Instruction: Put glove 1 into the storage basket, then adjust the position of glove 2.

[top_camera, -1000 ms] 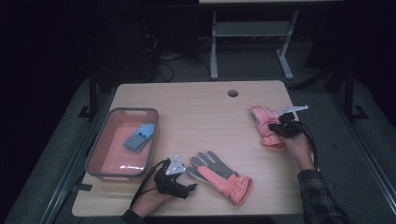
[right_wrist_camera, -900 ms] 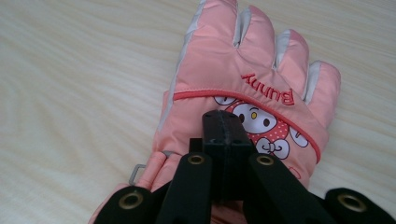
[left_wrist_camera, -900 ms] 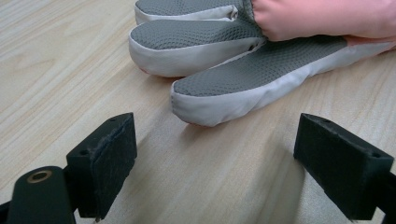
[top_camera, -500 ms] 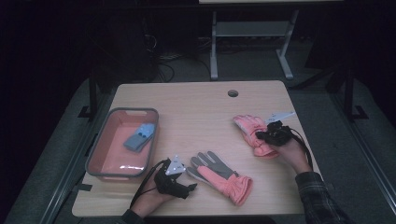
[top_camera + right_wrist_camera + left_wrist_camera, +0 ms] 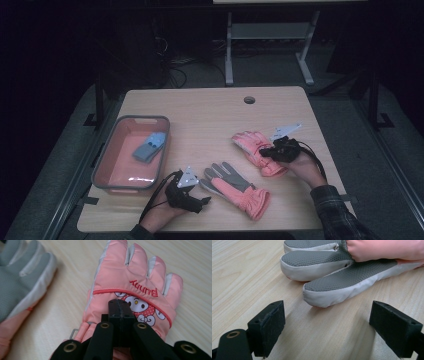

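The right gripper (image 5: 270, 151) had its jaws pressed together over the back of the pink glove (image 5: 255, 150), which lay printed side up at about four o'clock on the table (image 5: 210, 107); whether fabric was pinched between them could not be told. At six o'clock, the left gripper (image 5: 199, 196) rested with jaws spread wide, holding nothing, just short of the grey fingertips of the second glove (image 5: 235, 187) lying palm up. A red tray (image 5: 106, 159) holding a blue item (image 5: 149, 147) sat at eight o'clock.

Open tabletop (image 5: 210, 112) across the far half and the middle; to the left a pink tray (image 5: 102, 162), near centre a palm-up glove (image 5: 235, 187), right of it a second glove (image 5: 256, 147) blocking passage.
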### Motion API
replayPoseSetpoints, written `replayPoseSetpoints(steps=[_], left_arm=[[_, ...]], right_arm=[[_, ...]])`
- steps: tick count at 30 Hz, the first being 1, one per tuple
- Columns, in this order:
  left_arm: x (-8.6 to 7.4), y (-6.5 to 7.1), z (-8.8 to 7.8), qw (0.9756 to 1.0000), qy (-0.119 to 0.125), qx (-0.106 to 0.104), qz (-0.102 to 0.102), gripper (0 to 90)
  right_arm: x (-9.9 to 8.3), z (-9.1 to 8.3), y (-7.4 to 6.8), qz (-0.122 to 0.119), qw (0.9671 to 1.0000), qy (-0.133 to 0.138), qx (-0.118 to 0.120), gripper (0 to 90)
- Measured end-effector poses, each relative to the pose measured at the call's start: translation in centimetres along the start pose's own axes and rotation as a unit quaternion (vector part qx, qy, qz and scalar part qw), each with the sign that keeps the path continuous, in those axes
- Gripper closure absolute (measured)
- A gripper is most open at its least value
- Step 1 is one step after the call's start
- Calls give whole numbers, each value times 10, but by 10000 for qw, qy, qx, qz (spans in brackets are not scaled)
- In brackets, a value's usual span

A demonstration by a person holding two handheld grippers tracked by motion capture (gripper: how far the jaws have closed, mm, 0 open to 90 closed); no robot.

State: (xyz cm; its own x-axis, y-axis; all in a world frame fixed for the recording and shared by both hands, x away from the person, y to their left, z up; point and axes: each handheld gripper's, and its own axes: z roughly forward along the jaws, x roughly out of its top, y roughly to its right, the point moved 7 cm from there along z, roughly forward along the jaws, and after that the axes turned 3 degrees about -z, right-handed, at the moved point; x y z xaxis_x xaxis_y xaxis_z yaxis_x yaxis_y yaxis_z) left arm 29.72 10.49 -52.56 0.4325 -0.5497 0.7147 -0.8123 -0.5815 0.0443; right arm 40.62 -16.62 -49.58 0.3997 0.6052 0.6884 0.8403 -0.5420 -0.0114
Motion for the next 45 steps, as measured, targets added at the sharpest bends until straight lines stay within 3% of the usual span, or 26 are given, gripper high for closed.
replayPoseSetpoints(steps=[4, 7, 9, 10, 18, 20, 26, 33, 38, 45], left_arm=[[0, 0, 0, 10000, -2, -1, -3, 125], [0, 0, 0, 10000, -5, 5, 10, 125], [0, 0, 0, 10000, -2, 5, 19, 125], [0, 0, 0, 10000, 2, -15, 18, 125], [0, 1, 0, 10000, 17, -16, 26, 125], [0, 1, 0, 10000, 17, -16, 26, 125], [0, 1, 0, 10000, 17, -15, 27, 125], [0, 1, 0, 10000, 16, -16, 26, 125], [0, 1, 0, 10000, 17, -16, 25, 125], [0, 1, 0, 10000, 12, -23, 39, 125]], right_arm=[[7, 5, -17, -177, 9993, -10, 344, 898], [10, 7, -23, -266, 9987, -30, 434, 874], [11, 6, -24, -265, 9987, 3, 447, 831], [14, 2, -26, -56, 9987, 54, 510, 774], [18, -6, -29, 371, 9992, 14, 149, 482], [16, -5, -32, 456, 9989, -96, 7, 456], [11, 5, -39, 411, 9986, -239, -215, 397], [7, 11, -38, 350, 9989, -285, -104, 501], [4, 13, -36, 387, 9988, -283, 52, 632], [6, 8, -37, 209, 9996, -158, 102, 806]])
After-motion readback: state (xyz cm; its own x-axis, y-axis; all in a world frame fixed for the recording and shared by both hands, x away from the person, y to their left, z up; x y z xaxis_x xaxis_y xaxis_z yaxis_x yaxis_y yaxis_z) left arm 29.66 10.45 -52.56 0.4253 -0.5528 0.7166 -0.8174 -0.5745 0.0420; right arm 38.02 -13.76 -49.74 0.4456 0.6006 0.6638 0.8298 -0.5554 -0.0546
